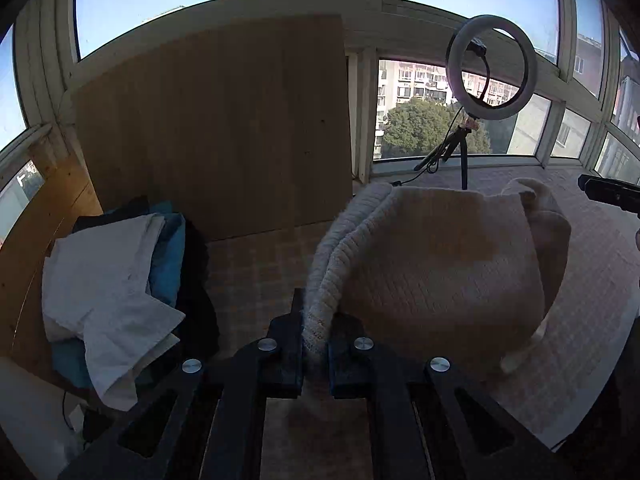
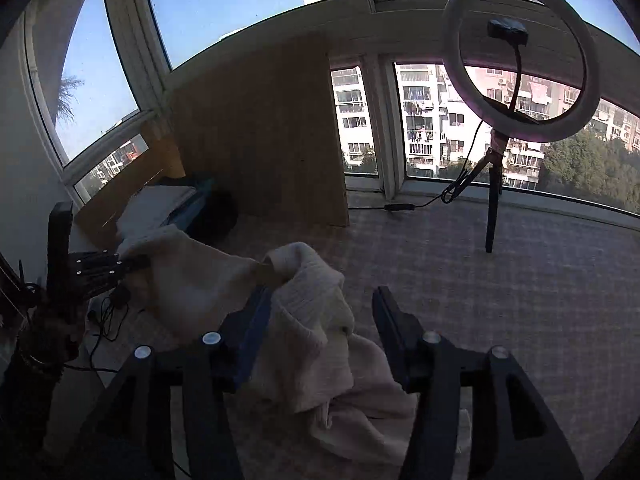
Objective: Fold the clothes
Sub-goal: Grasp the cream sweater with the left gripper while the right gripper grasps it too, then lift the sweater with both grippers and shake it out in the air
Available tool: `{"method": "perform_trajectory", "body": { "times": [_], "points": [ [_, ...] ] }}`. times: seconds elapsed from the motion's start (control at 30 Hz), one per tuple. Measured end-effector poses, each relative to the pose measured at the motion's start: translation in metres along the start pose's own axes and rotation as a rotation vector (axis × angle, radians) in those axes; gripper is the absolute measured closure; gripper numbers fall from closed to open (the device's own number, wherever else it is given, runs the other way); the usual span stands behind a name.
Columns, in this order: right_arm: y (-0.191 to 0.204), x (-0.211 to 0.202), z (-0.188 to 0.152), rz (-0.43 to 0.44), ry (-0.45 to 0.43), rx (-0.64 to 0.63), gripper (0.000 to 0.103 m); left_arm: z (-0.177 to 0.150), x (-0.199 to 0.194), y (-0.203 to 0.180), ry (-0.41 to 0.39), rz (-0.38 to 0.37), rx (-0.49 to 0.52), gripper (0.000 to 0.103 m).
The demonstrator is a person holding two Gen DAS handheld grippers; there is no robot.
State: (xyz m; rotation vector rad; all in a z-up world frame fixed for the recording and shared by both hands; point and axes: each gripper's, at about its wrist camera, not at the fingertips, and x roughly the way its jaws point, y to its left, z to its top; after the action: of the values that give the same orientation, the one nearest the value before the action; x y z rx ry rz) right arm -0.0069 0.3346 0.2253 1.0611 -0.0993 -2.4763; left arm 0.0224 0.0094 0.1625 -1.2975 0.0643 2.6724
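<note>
A cream knit sweater (image 1: 440, 264) is lifted off the checked table cover (image 1: 260, 272). My left gripper (image 1: 316, 320) is shut on its bunched ribbed edge, and the body hangs away to the right. In the right wrist view the sweater (image 2: 312, 320) drapes over the left finger and sags down between the fingers of my right gripper (image 2: 322, 296), which stands open and wide. The left gripper (image 2: 128, 264) shows there at the far left, holding the other end. A dark finger of the right gripper (image 1: 612, 196) pokes in at the right edge of the left wrist view.
A stack of white, blue and black folded clothes (image 1: 112, 280) lies at the left, beside an upright wooden board (image 1: 212, 128). A ring light on a tripod (image 2: 520, 60) stands on the cover near the window, its cable (image 2: 404, 206) trailing along the sill.
</note>
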Motion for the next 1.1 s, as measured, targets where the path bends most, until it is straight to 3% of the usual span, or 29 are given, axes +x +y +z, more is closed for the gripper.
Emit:
{"method": "perform_trajectory", "body": {
  "times": [0.07,0.13,0.2,0.3,0.4,0.47,0.57,0.6,0.63,0.67,0.7,0.77,0.83,0.93,1.03,1.1],
  "points": [
    [0.001,0.046,-0.035,0.020,0.103,-0.012,0.051,-0.033,0.043,0.038,0.090,0.001,-0.088,0.096],
    [0.011,0.079,-0.063,-0.013,0.198,-0.085,0.051,-0.051,0.057,0.061,0.111,-0.031,-0.161,0.096],
    [0.026,0.102,-0.073,-0.046,0.237,-0.170,0.051,-0.057,0.056,0.066,0.107,-0.054,-0.166,0.096],
    [0.030,0.123,-0.064,-0.078,0.214,-0.226,0.049,-0.056,0.044,0.066,0.090,-0.076,-0.138,0.096],
    [0.026,0.140,-0.034,-0.004,0.183,-0.215,0.041,-0.049,0.040,0.059,0.086,-0.081,-0.113,0.096],
    [0.028,0.162,-0.018,0.062,0.223,-0.238,0.033,-0.047,0.038,0.057,0.088,-0.085,-0.108,0.096],
    [0.035,0.195,-0.012,0.120,0.307,-0.270,0.032,-0.046,0.038,0.058,0.093,-0.092,-0.108,0.096],
    [0.035,0.205,-0.016,0.140,0.340,-0.264,0.037,-0.047,0.038,0.059,0.095,-0.094,-0.109,0.096],
    [0.033,0.212,-0.022,0.166,0.379,-0.251,0.051,-0.047,0.038,0.060,0.097,-0.097,-0.110,0.096],
    [0.030,0.217,-0.028,0.189,0.418,-0.239,0.098,-0.047,0.037,0.061,0.098,-0.105,-0.118,0.096],
    [0.026,0.214,-0.033,0.183,0.432,-0.228,0.097,-0.047,0.034,0.063,0.097,-0.113,-0.124,0.096],
    [0.015,0.187,-0.038,0.170,0.378,-0.197,0.097,-0.046,0.027,0.064,0.092,-0.130,-0.132,0.096],
    [-0.002,0.147,-0.041,0.216,0.338,-0.121,0.097,-0.049,0.015,0.062,0.085,-0.147,-0.121,0.096],
    [-0.014,0.096,-0.060,0.256,0.346,-0.021,0.096,-0.057,0.004,0.060,0.080,-0.207,-0.116,0.096],
    [0.002,0.077,-0.084,0.188,0.412,-0.125,0.079,-0.068,0.014,0.054,0.115,-0.211,-0.084,0.096],
    [0.015,0.070,-0.087,0.089,0.363,-0.266,0.063,-0.074,0.026,0.051,0.149,-0.194,-0.071,0.096]
  ]
}}
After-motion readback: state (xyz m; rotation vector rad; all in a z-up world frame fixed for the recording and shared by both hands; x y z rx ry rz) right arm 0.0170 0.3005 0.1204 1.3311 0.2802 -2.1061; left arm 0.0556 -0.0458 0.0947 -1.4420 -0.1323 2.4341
